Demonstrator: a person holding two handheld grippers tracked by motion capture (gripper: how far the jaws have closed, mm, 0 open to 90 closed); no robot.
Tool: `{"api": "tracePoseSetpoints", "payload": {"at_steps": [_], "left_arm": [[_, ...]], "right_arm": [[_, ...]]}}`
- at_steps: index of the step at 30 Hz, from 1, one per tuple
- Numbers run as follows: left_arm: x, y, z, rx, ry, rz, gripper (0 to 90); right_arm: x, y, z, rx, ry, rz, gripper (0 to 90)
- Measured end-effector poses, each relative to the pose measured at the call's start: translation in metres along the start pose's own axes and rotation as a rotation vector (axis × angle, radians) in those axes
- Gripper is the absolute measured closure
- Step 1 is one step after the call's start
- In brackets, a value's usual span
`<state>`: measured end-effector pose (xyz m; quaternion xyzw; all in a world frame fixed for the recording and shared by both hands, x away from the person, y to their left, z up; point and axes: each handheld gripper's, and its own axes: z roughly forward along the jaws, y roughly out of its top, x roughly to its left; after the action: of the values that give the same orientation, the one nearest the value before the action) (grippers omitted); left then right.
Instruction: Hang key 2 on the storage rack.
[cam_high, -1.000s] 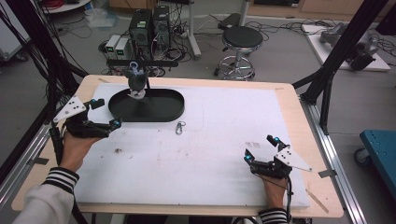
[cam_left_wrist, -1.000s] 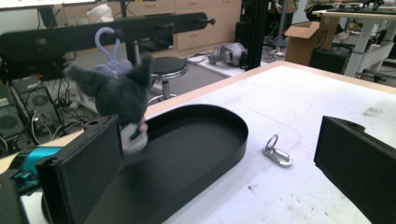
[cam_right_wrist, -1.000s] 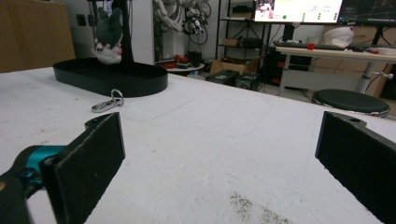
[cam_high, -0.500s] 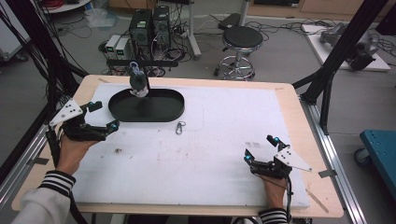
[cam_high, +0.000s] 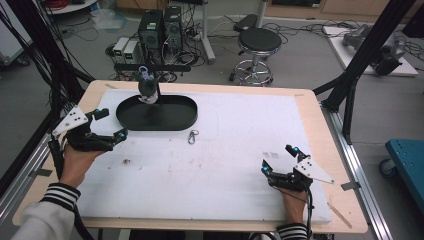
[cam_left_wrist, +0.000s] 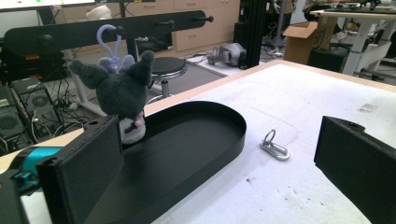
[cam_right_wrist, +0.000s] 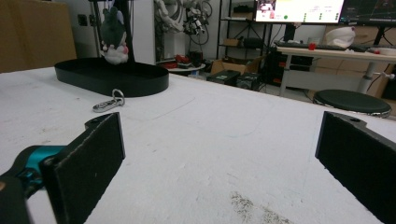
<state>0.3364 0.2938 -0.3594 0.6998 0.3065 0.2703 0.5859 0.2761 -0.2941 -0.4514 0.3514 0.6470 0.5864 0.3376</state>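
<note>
In the left gripper view, we find the near end of the tray (cam_left_wrist: 187, 144) cut off behind the gripper's near jaw at 8 o'clock, which also covers the plush's (cam_left_wrist: 122, 91) lower body. The far jaw runs off the edge at 4 o'clock. In the high view, the clip (cam_high: 192, 136) is too small for us to tell its make, and the plush's (cam_high: 148, 89) face is a blur. The desk (cam_high: 310, 107) is cut off at 6 o'clock there.
</note>
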Motion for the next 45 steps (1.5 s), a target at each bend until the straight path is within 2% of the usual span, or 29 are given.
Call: {"api": "tracePoseSetpoints", "payload": {"at_steps": [8,14,24,28,31,34,37,45], "left_arm": [[-0.004,0.011,0.011,0.023,-0.042,0.035,1.7],[-0.008,0.022,0.026,0.064,-0.095,0.058,1.7],[-0.021,0.04,0.054,0.13,-0.184,0.127,1.7],[-0.026,0.046,0.068,0.159,-0.223,0.151,1.7],[-0.029,0.051,0.08,0.192,-0.254,0.185,1.7],[-0.033,0.054,0.091,0.21,-0.283,0.198,1.7],[-0.035,0.057,0.104,0.258,-0.318,0.231,1.7],[-0.045,0.058,0.139,0.328,-0.391,0.277,1.7]], "right_arm": [[0.0,0.0,-0.001,-0.006,-0.002,0.007,0.6],[0.0,-0.001,-0.001,-0.01,-0.003,0.01,0.6],[0.0,-0.001,-0.001,-0.014,-0.003,0.003,0.6],[0.0,-0.001,-0.001,-0.015,-0.005,0.003,0.6],[0.0,-0.001,-0.001,-0.015,-0.005,0.003,0.6],[0.0,-0.001,-0.001,-0.015,-0.007,0.003,0.6],[0.0,-0.001,-0.001,-0.015,-0.006,0.005,0.6],[0.0,-0.001,-0.001,-0.013,-0.009,0.004,0.6]]}}
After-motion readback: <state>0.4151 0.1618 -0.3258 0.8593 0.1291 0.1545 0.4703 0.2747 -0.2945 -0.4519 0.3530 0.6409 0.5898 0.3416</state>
